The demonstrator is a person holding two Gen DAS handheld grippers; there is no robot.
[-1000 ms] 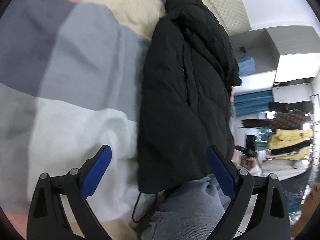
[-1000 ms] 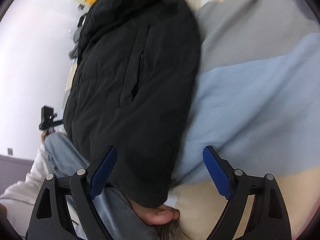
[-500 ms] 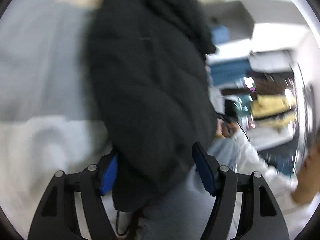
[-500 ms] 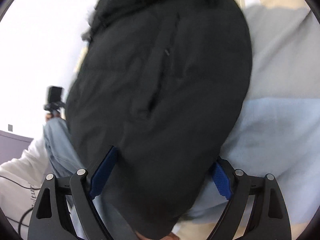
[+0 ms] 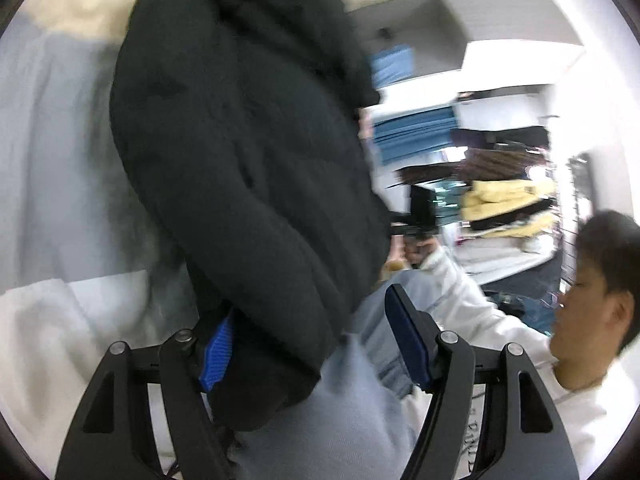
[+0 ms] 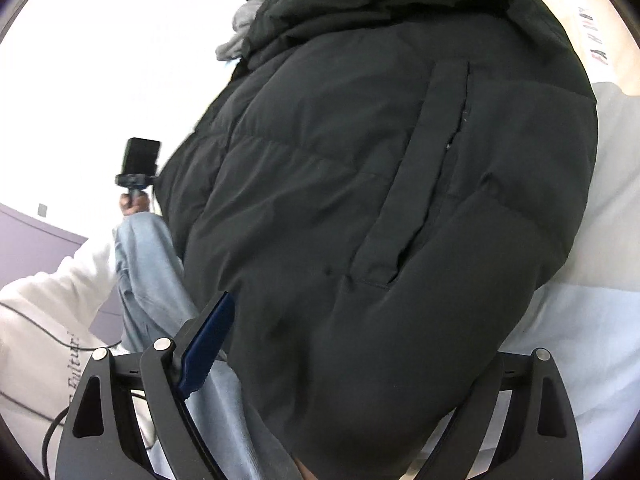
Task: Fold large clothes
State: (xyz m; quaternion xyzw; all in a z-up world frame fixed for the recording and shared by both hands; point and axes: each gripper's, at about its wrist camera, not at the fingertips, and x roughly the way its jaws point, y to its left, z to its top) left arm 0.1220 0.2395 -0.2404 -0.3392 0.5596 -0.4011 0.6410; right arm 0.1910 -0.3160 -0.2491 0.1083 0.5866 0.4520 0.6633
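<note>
- Straddling the hem: the black quilted puffer jacket [image 6: 380, 200] lies lengthwise on the patchwork bed cover of grey, pale-blue and cream panels [image 5: 52, 152], with its hem end toward both grippers and its hood end at the far side.
- Left gripper [image 5: 316, 344]: jaws wide apart, with jacket hem and pale-blue denim trouser leg [image 5: 340, 420] between them. The blue pad on its left finger [image 5: 218, 350] is partly buried in jacket fabric; the other pad stands clear. Not clamped.
- Right gripper [image 6: 348, 360]: only one blue pad shows, and it sits at the jacket's edge. The other finger is hidden behind the padded bulk, so opening width and hold can't be told for certain; appears spread around the hem.
- Judged step: approach and grasp of hem corners, prior to folding hem toward hood.
- Procedure rec.:
  - Push each gripper fwd until full hem thickness sits between pads, both layers incl. lining.
  - Keep the denim leg out of the left gripper's bite; shift off it before closing.
  - Close both together, at matching points on opp. hem corners, to keep the fold square.
- Risk: thick, slippery fill; a shallow bite may slip out on lift.
</note>
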